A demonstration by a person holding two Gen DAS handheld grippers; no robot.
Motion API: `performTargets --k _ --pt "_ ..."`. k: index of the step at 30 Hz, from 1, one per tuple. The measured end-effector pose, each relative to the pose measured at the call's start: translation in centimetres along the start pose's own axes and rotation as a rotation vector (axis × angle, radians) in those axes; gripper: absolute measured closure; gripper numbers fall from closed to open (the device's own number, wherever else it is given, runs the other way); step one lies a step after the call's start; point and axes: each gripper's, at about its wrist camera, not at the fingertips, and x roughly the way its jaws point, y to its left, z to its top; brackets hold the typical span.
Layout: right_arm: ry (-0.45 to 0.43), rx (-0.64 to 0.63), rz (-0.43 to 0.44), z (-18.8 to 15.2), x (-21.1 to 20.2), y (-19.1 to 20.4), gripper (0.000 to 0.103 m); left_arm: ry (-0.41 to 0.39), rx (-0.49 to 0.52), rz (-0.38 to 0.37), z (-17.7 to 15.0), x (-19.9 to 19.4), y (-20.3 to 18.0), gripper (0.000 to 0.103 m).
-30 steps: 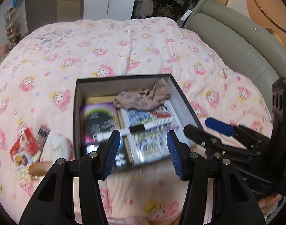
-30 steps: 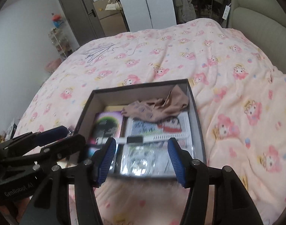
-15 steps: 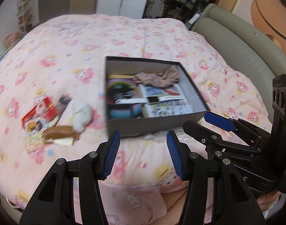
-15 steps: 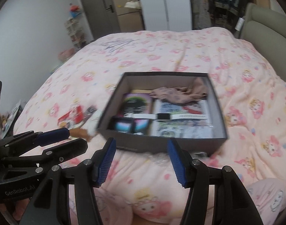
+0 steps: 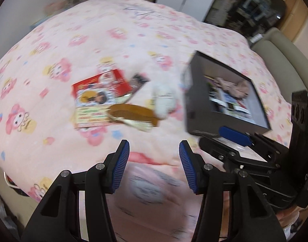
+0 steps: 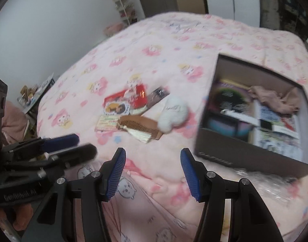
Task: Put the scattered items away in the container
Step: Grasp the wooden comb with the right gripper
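Box (image 6: 244, 157) on the bed (image 6: 164, 46) is partly filled: booklets, a beige cloth (image 6: 275, 98) and a white-strapped watch already inside. Left of the box, four strays wait: the wooden comb (image 6: 139, 127), white fluffy pouch (image 6: 173, 115), red snack packet (image 6: 125, 102) and a dark sachet (image 6: 159, 94). You've got both claws empty, left claw (image 5: 152, 165) and right claw (image 6: 153, 170) spread apart, hovering short of the pile. More than half done, I'd judge.

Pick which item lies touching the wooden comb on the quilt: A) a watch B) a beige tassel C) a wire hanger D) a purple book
B: the beige tassel lies against the wooden comb on the quilt, left of the box.
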Motion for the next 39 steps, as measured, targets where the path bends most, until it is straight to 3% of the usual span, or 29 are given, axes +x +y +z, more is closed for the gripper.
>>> performTargets --k 2,7,15,21,25,32,37,39 --pt "0.048 0.018 -0.005 0.3 2.3 -0.5 0.049 0.021 -0.039 0.009 0.5 1.4 2.3 0.052" --pt "0.140 0.059 0.032 1.7 7.0 -1.2 0.049 0.070 -0.114 -0.030 2.1 4.6 6.5 0.069" --pt "0.230 0.052 0.022 2.9 13.2 -0.3 0.049 0.182 -0.109 -0.092 5.1 10.9 8.9 0.070" --pt "0.249 0.109 0.032 3.2 16.4 -1.1 0.049 0.246 -0.113 -0.117 6.9 15.1 9.8 0.068" --pt "0.270 0.166 0.080 3.2 18.5 -1.9 0.049 0.260 -0.108 -0.179 7.1 15.9 9.5 0.068" --pt "0.242 0.128 0.116 3.3 17.1 -1.4 0.048 0.226 -0.106 -0.173 5.8 13.7 9.5 0.068" --pt "0.315 0.083 0.204 2.1 15.1 0.2 0.048 0.193 -0.114 -0.152 4.0 11.3 10.5 0.068" --pt "0.315 0.083 0.202 1.8 14.9 0.2 0.048 0.197 -0.128 -0.142 3.6 11.4 11.1 0.068"
